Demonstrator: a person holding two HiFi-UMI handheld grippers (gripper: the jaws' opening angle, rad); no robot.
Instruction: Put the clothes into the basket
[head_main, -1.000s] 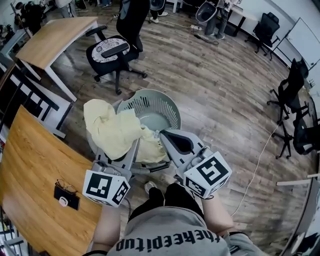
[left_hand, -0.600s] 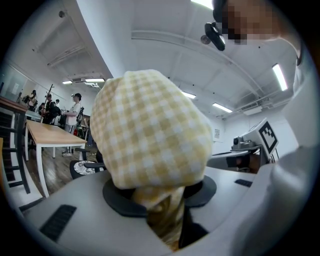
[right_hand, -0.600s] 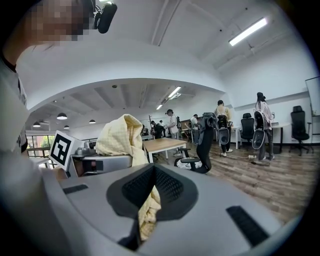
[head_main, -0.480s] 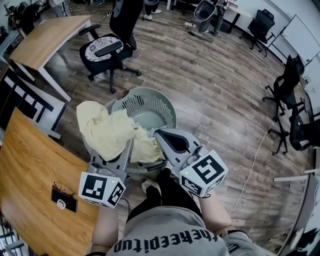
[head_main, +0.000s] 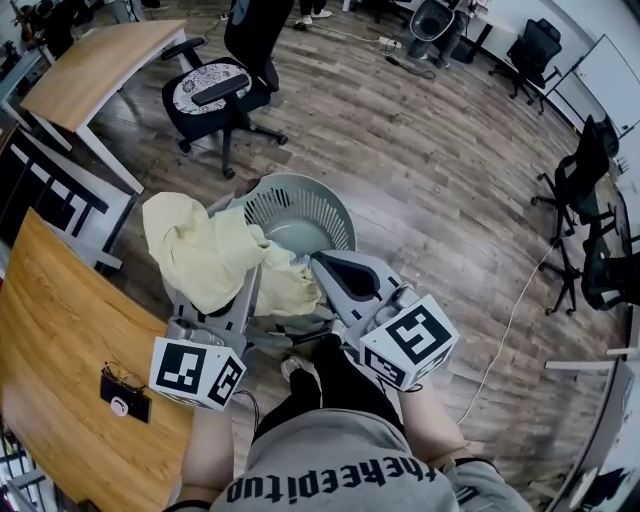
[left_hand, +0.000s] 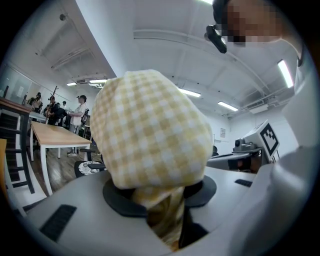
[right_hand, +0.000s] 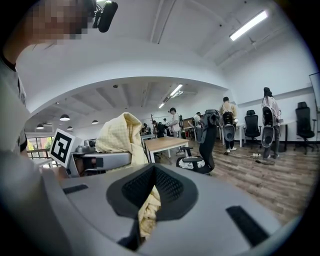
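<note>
A pale yellow checked garment hangs bunched between my two grippers, over the near left rim of the grey-green laundry basket on the floor. My left gripper is shut on a fold of it. In the left gripper view the cloth bulges up over the left gripper and hides most of the room. My right gripper is shut on another part of the garment at the basket's near edge. The right gripper view shows a strip of cloth pinched in the right gripper.
A wooden table stands at my left, with glasses and a small black item on it. Beyond the basket are an office chair and a desk. More chairs and a floor cable lie to the right.
Both grippers keep their hold. The bunched garment has drifted a little to the left against the basket, and the right gripper has edged slightly with it.
</note>
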